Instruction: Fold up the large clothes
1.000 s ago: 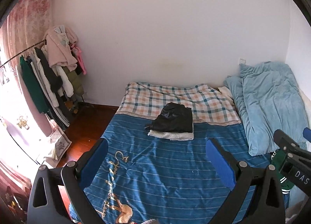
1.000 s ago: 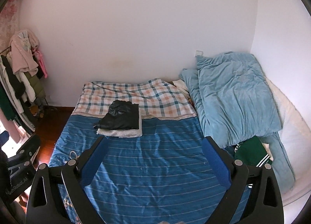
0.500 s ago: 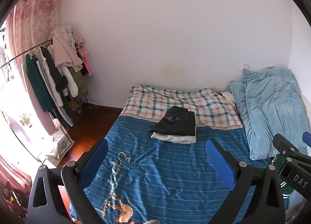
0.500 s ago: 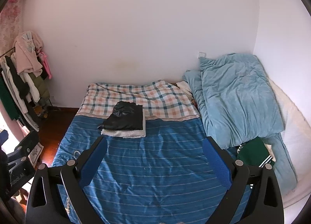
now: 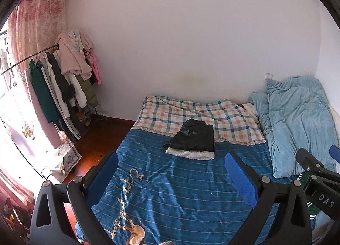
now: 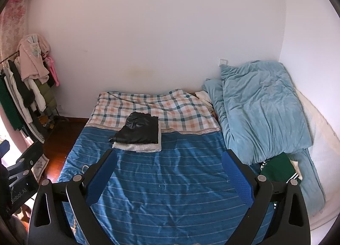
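Both hand-held grippers held above the near edge of the bed, viewed along their fingers. The left hand-held gripper has its jaws spread wide and holds nothing; the right hand-held gripper is likewise wide apart and empty. Compared with one second earlier, both views have drawn back and tilted slightly upward: the bed sits lower in each picture, and more of the wall and of the curtain at the left is visible. No cloth has moved.

A folded stack, a black garment lying on a white one, rests near the middle of the bed where the blue striped cover meets the checked blanket; it is in the same place as before and appears finished. A green garment with white stripes lies crumpled at the bed's right edge, partly under the light blue quilt. It is close to the right hand-held gripper and untouched. A rack of hanging clothes stands beside the bed's far left corner.

Judgement: the retreat with open jaws suggests one fold is complete and the next piece is being sought; the green garment is the likeliest candidate, and it would need pulling free of the quilt first.
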Available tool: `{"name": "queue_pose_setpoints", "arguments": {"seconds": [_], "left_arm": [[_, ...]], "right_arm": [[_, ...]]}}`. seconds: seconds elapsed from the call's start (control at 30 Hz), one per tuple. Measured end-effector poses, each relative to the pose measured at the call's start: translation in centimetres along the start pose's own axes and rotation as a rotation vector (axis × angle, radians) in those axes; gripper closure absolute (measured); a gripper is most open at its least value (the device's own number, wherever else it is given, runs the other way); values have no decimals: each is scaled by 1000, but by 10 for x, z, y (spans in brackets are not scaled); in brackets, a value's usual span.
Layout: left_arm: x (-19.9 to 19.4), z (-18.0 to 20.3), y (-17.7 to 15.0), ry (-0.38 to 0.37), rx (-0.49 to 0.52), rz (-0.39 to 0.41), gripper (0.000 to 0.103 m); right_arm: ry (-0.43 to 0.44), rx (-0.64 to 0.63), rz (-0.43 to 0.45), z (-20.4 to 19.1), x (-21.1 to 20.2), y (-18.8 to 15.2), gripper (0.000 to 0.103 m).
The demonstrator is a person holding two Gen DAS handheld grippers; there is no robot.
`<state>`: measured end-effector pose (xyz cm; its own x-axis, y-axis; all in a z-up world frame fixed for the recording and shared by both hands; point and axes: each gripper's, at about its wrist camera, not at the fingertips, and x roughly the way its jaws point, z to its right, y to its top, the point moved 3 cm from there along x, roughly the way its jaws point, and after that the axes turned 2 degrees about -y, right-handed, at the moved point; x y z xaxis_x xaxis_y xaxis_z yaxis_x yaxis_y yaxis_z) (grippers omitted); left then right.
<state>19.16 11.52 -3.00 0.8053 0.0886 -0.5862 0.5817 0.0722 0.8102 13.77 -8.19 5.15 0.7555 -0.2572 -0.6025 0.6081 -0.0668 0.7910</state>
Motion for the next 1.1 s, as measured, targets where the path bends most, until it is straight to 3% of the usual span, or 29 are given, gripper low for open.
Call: {"name": "queue_pose_setpoints", "arguments": {"seconds": [1.1], "left_arm": [[-10, -4, 7, 11, 1, 25, 0]], "right_arm": [[19, -22, 2, -10, 1, 9, 2]]}}
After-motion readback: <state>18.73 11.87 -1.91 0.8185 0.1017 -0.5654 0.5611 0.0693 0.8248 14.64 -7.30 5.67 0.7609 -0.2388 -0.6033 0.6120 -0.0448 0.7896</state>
